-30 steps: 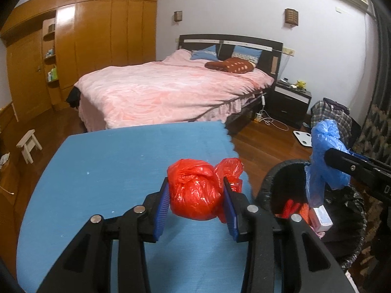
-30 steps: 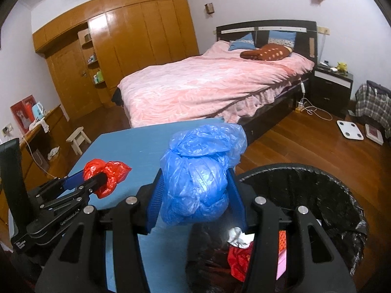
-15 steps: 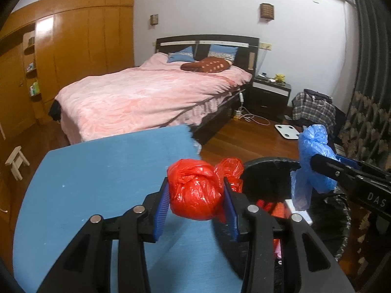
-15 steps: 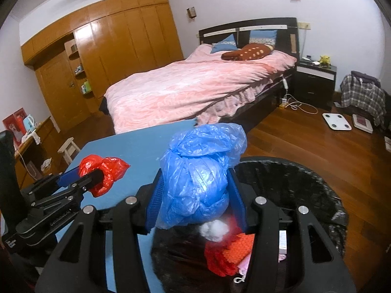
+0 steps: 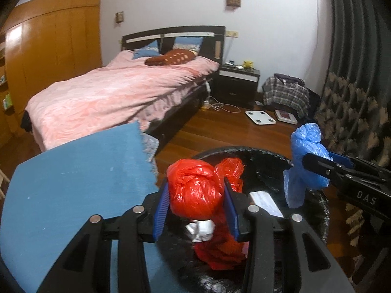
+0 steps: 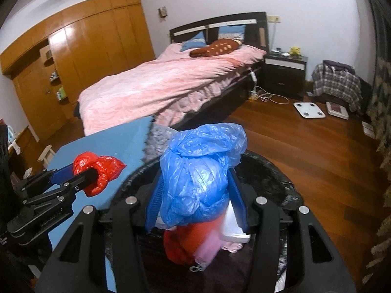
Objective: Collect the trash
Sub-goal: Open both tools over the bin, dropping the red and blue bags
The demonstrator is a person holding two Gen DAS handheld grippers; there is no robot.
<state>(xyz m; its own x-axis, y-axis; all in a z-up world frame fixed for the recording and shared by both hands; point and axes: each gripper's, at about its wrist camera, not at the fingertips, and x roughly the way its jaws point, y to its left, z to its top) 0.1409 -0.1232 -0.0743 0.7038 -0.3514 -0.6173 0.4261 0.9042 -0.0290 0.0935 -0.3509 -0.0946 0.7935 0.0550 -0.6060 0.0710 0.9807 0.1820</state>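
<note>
A red bag (image 5: 195,190) is held in the left tool (image 5: 195,210) and a blue bag (image 6: 198,178) in the right tool (image 6: 195,205) above the bin (image 6: 281,180), where either could be snagged on a pad at release and dropped outside the rim.

A home bedroom: beyond the fingers, a bed (image 5: 117,90) with pink bedding, a dark nightstand (image 5: 238,83), wooden wardrobes (image 6: 80,58), and a bathroom scale (image 5: 260,117) on the wood floor (image 6: 305,141).
</note>
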